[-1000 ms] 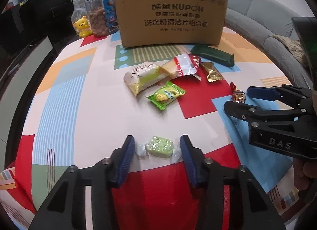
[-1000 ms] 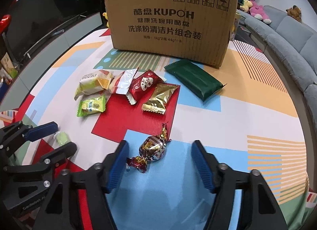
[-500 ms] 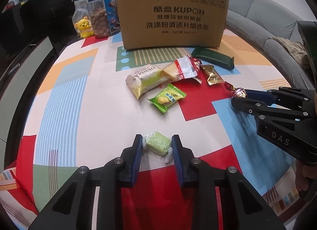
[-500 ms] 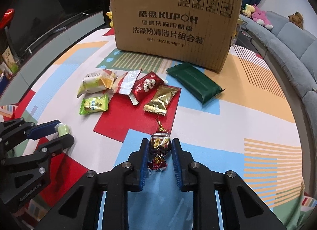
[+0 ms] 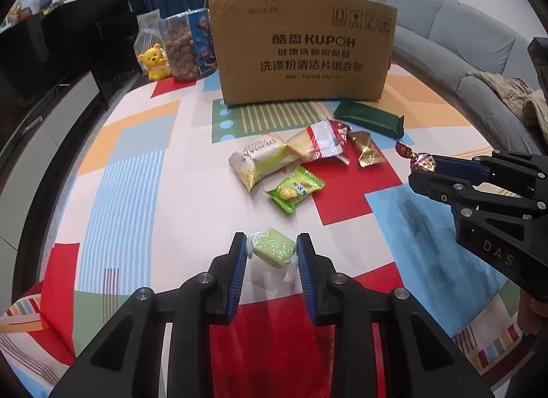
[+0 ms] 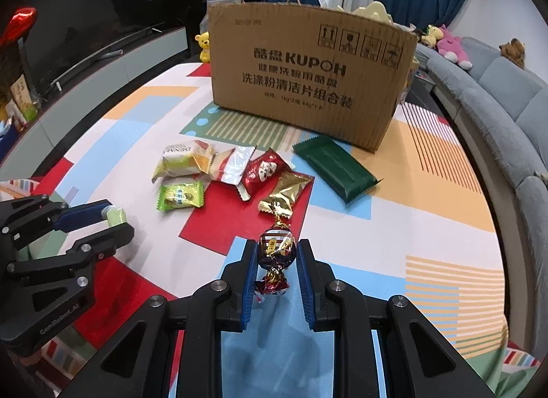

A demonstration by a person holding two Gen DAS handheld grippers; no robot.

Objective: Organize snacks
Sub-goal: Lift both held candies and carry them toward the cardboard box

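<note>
My left gripper is shut on a pale green wrapped cake, just above the patterned tablecloth. My right gripper is shut on a dark red foil twist candy, lifted a little off the blue patch. The same candy shows at the right gripper's tip in the left wrist view, and the green cake at the left gripper's tip in the right wrist view. A brown cardboard box stands at the back of the table.
Loose snacks lie mid-table: a green-yellow packet, a pale cake packet, a red-white packet, a gold sachet and a dark green bar. A grey sofa runs along the right. A yellow bear and a jar stand back left.
Both grippers closed: the left on the green cake, the right on the twist candy. The right one then rose a little with the candy.
</note>
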